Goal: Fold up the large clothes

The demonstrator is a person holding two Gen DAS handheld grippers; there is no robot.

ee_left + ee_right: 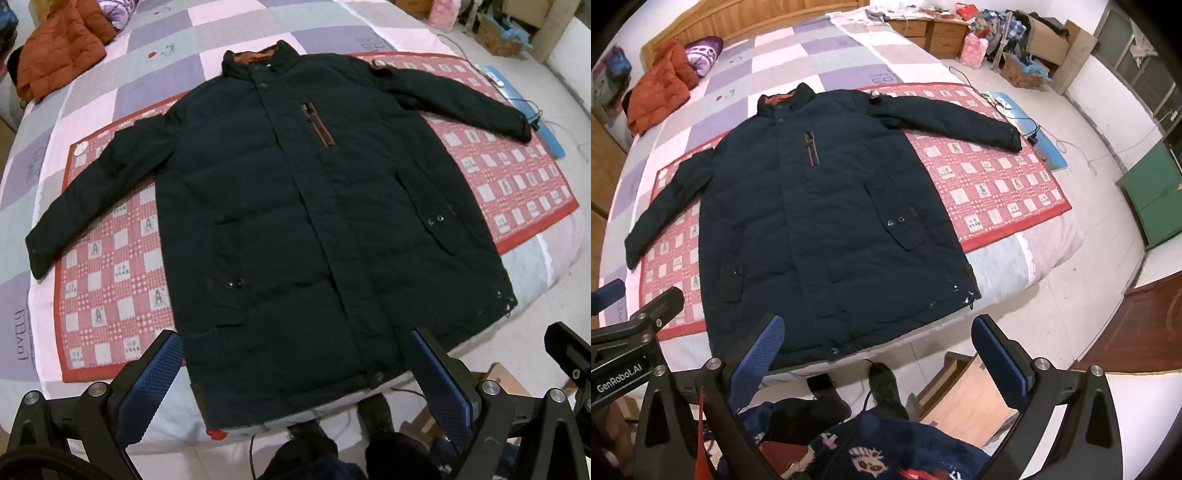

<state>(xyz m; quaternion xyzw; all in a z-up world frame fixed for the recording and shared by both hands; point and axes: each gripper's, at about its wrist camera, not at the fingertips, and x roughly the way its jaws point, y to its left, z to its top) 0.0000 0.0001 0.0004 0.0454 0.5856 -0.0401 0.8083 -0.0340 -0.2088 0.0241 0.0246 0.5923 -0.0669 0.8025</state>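
- Nearest, the left gripper [295, 373] and the right gripper [877, 363] hang at the bed's foot, jaws spread wide, holding nothing.
- Beyond them the dark padded coat [295, 221] lies flat, front up, on the red checked mat [517, 177], sleeves spread.
- It looks bulky, soft and fairly heavy; I'd grip cuffs or hem corners.
- Farthest, an orange jacket [59, 55].

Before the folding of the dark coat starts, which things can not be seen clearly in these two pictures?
- Back of the coat: both views, it lies face up on the red mat.
- Hem's near left corner: left wrist view, hidden behind the left gripper finger.
- Orange jacket: partly cut off in the left wrist view.
- Mat's small print: too small.
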